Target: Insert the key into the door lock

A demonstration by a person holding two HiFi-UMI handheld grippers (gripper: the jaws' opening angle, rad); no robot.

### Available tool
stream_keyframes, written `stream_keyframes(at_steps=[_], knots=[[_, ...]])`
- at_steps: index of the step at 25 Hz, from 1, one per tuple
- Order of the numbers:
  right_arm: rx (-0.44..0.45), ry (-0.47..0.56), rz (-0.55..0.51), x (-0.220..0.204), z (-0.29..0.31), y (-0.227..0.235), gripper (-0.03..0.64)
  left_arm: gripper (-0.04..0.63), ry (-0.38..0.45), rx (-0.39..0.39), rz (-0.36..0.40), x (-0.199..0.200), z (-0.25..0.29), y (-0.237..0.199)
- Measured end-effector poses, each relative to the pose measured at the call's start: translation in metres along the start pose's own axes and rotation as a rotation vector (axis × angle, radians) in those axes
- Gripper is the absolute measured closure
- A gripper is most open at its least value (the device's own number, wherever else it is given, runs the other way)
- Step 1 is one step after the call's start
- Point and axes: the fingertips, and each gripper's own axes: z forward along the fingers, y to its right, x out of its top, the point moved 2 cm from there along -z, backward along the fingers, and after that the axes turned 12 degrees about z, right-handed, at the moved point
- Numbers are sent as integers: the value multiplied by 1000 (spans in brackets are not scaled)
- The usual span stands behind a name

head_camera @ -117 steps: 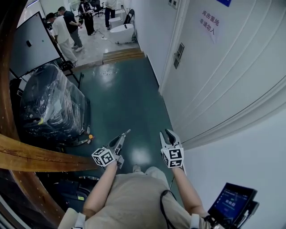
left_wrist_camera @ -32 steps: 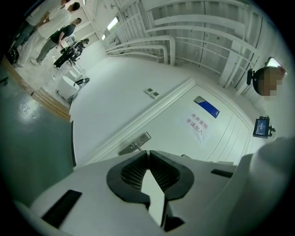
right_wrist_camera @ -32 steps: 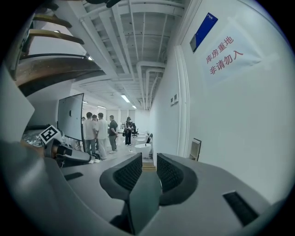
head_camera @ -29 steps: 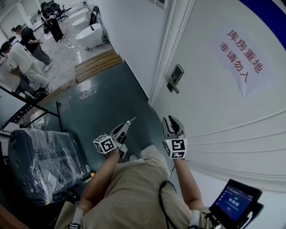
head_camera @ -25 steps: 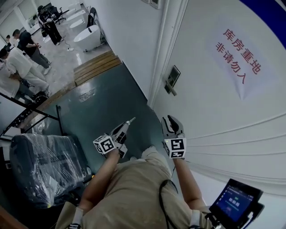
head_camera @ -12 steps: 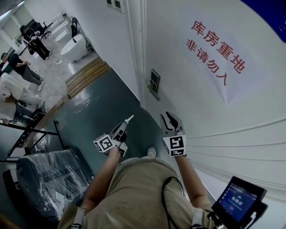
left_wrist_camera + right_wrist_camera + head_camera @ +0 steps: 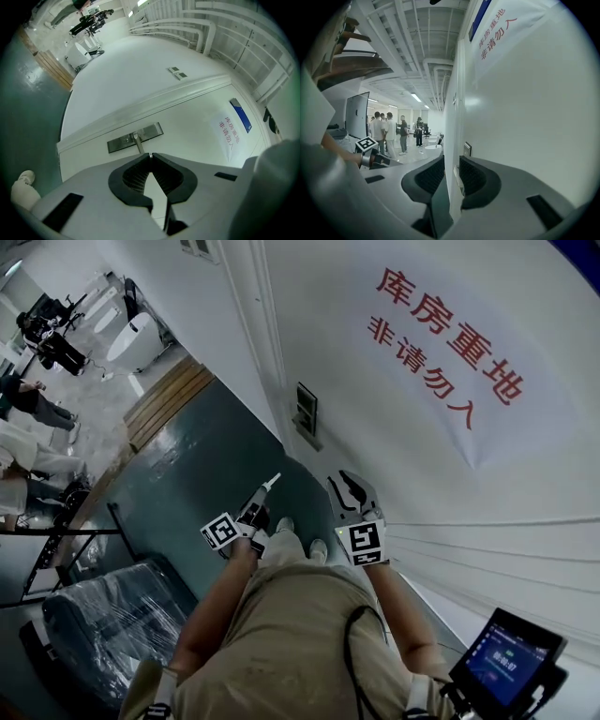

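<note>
Clearly only at the approach stage. Pinched in the closed left claw [image 7: 263, 497]: a slim pale blade, taken for the key [image 7: 273, 483], poking out past the tips and aimed toward the door [image 7: 422, 456]. Well short of the door lock [image 7: 304, 414], with a stretch of door face between. On the other side, open and empty: the right claw [image 7: 348, 486], pads apart, held near the door below the red-lettered notice [image 7: 450, 338].

Done, at a guess: key taken up and brought to the door. Left to do: close the gap, line the blade up with the keyhole, push it in.

Given by the head view alone: both claws together, the key's length, the gap to the lock. Given by the left gripper view alone: the door lock nearly face-on, a long metal plate with a lever handle [image 7: 138, 143] jutting out, sitting just above the shut tips. Keyhole too small to make out. Of the key, only a bright speck at the tips. Given by the right gripper view alone: the door seen almost edge-on through the parted pads, nothing between them, plus the left claw's marker cube [image 7: 367, 144] off to one side.
</note>
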Motion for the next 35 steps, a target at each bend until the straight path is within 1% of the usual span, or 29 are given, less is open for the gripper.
stream_keyframes(at_steps=[4,6,8,11,14,17,21,26,29,31,35], knots=[[-26,-9,11,5,18,2,512,563,-57,13,25,17,25,-18],[-39,-10,14,10,28,2,512,563,-81,1,18,25,38,-23],[-57,-13,20,13,36,4,512,563,-94,-12,-4,33,48,-27],[-90,-25,28,14,49,9,512,563,-111,-8,4,46,61,-39],[-118,-26,31,17,59,12,512,563,-128,-10,-18,53,73,-51],[-146,-28,37,18,69,14,512,563,-148,-11,-57,55,85,-64],[-186,-32,49,17,79,15,512,563,-173,-30,-94,54,104,-80],[-209,-39,43,15,87,13,512,563,-182,-28,-166,50,123,-99],[-215,-40,44,14,90,16,512,563,-187,-25,-188,48,132,-106],[-208,-46,52,12,92,17,512,563,-178,-14,-199,47,136,-110],[-165,-65,26,12,95,18,512,563,-142,17,-233,41,146,-121]])
